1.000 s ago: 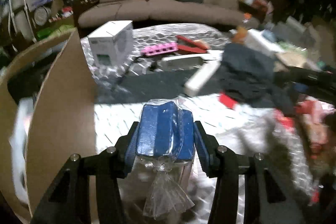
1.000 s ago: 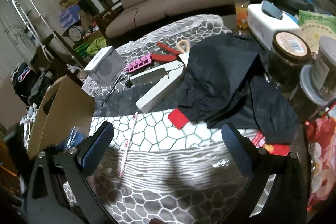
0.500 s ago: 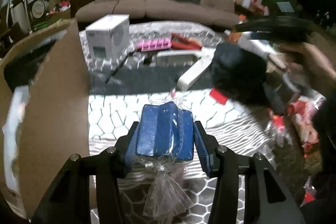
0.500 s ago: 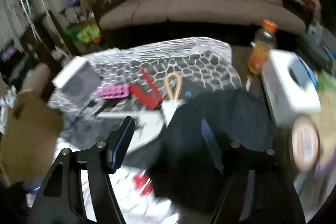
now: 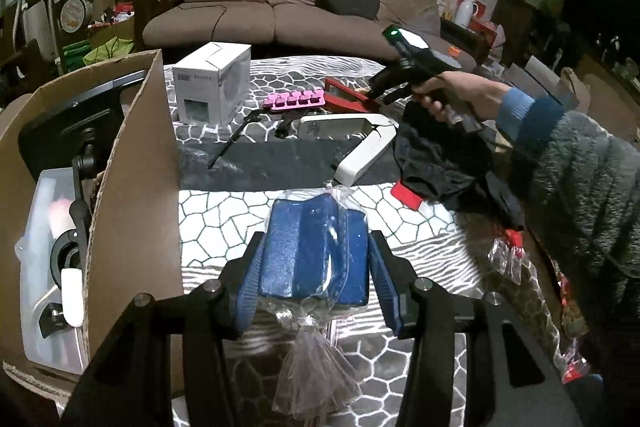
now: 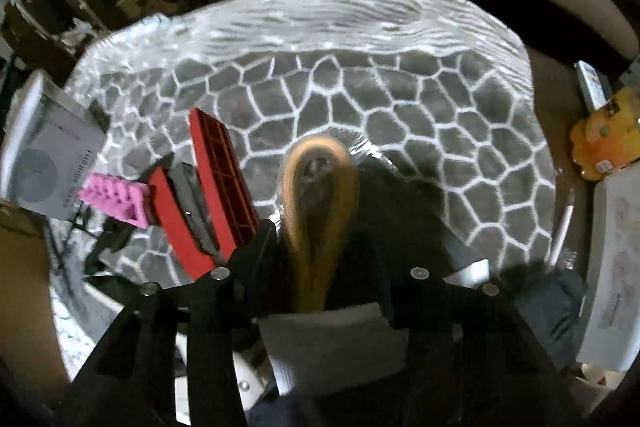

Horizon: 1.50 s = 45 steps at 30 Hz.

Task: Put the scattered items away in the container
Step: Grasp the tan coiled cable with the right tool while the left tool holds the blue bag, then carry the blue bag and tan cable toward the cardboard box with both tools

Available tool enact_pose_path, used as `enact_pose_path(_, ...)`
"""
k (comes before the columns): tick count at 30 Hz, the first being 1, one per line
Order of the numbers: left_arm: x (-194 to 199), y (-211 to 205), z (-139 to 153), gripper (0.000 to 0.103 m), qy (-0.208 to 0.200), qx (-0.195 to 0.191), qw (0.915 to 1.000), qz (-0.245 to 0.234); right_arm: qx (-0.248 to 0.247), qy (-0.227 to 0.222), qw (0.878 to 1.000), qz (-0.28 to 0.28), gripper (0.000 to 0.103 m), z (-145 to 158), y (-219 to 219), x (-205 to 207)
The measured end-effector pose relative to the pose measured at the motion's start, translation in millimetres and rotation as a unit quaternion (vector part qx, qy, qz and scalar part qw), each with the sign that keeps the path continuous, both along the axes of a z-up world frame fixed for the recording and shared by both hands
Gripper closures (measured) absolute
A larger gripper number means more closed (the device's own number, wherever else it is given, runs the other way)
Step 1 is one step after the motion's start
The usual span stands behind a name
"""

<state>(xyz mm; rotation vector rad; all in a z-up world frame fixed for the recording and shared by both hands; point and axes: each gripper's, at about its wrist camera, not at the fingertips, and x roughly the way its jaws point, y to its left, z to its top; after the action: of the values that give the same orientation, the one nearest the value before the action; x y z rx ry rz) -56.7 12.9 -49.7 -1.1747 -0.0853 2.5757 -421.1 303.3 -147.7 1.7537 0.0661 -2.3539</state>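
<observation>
My left gripper [image 5: 316,279] is shut on a blue sponge in a clear bag [image 5: 314,251], held above the patterned table just right of the open cardboard box [image 5: 132,179]. My right gripper [image 6: 326,247] is down over the far table, its fingers around a tan rubber loop [image 6: 320,183] beside black cloth [image 6: 392,211]; the fingertips are hidden. In the left wrist view the right gripper [image 5: 384,87] reaches over the black cloth [image 5: 440,155].
A white carton [image 5: 212,87], pink tray [image 5: 294,99], red tool [image 6: 216,195] and white device [image 5: 352,135] lie at the far side. The box holds a plastic bin [image 5: 48,267] and black stand. An orange bottle [image 6: 600,143] stands right.
My right gripper has swung forward and down from an open hover to the tan loop and black cloth, narrowing. My left gripper still holds the bagged sponge, barely moved.
</observation>
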Motion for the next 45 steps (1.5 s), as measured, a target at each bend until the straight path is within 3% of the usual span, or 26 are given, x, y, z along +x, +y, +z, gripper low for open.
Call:
enact_pose_path(5,1,1,-3,0.053,-0.007,0.000,1.0000,-0.002,0.014,0.017,1.000,-0.014,0.056,-10,-9,7)
enact_pose_path(9,4,2,1,0.053,-0.001,0.000,1.0000,-0.003,0.034,0.031,0.999,-0.024,0.079,-11,-11,14)
enact_pose_path(12,7,0,7,0.053,0.007,0.005,1.0000,-0.002,0.027,0.043,0.998,-0.036,0.083,-6,-11,22)
enact_pose_path(18,13,-3,20,0.053,0.038,0.012,0.9992,-0.001,-0.019,0.153,0.987,-0.043,0.084,60,-9,59)
enact_pose_path(21,17,-2,27,0.053,0.059,0.007,0.9982,0.004,-0.002,0.212,0.977,-0.024,0.084,105,-21,77)
enact_pose_path(28,21,-7,42,0.053,0.092,0.012,0.9955,0.015,-0.015,0.282,0.959,-0.012,0.084,191,-41,125)
enact_pose_path(37,25,-15,58,0.053,0.124,0.031,0.9914,0.029,-0.036,0.322,0.946,0.010,0.084,255,-65,240)
enact_pose_path(45,25,-17,60,0.053,0.135,0.031,0.9894,0.042,-0.078,0.322,0.944,0.004,0.083,278,-60,330)
